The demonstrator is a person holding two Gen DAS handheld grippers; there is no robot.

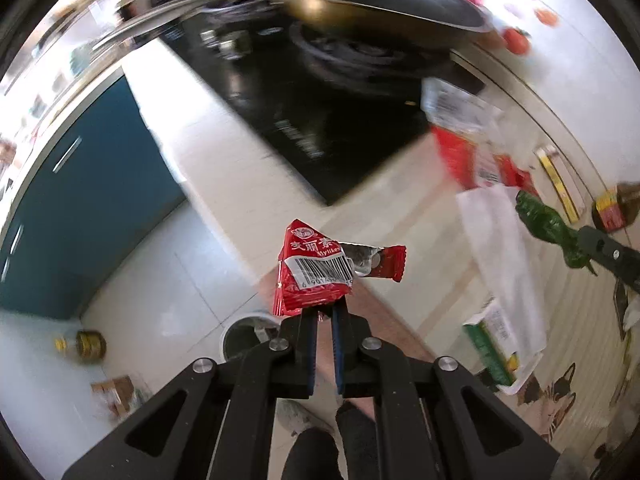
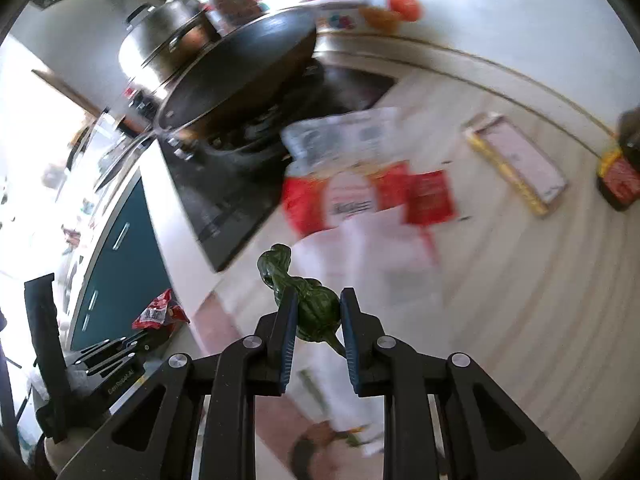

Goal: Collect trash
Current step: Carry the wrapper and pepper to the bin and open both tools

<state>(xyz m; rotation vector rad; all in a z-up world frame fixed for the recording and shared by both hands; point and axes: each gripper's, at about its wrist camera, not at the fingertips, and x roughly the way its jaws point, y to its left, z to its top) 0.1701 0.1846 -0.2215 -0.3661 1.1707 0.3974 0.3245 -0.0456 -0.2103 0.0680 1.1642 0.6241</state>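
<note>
My left gripper [image 1: 325, 307] is shut on a red snack wrapper [image 1: 316, 270] with a barcode, held in the air beyond the counter edge, above the floor. A round trash bin [image 1: 250, 336] stands on the floor just below and left of it. My right gripper [image 2: 318, 308] is shut on a crumpled green wrapper [image 2: 308, 300], held over the pale counter. The green wrapper also shows in the left wrist view [image 1: 550, 228], and the red wrapper in the right wrist view [image 2: 160, 310].
A black cooktop [image 1: 304, 116] with a dark pan [image 1: 380, 4] lies on the counter. Red and white packaging [image 2: 360, 196], a white sheet [image 1: 504, 248], a yellow-edged box [image 2: 516, 164] and a dark bottle [image 2: 620, 172] lie on the counter. Teal cabinets [image 1: 80, 208] stand at left.
</note>
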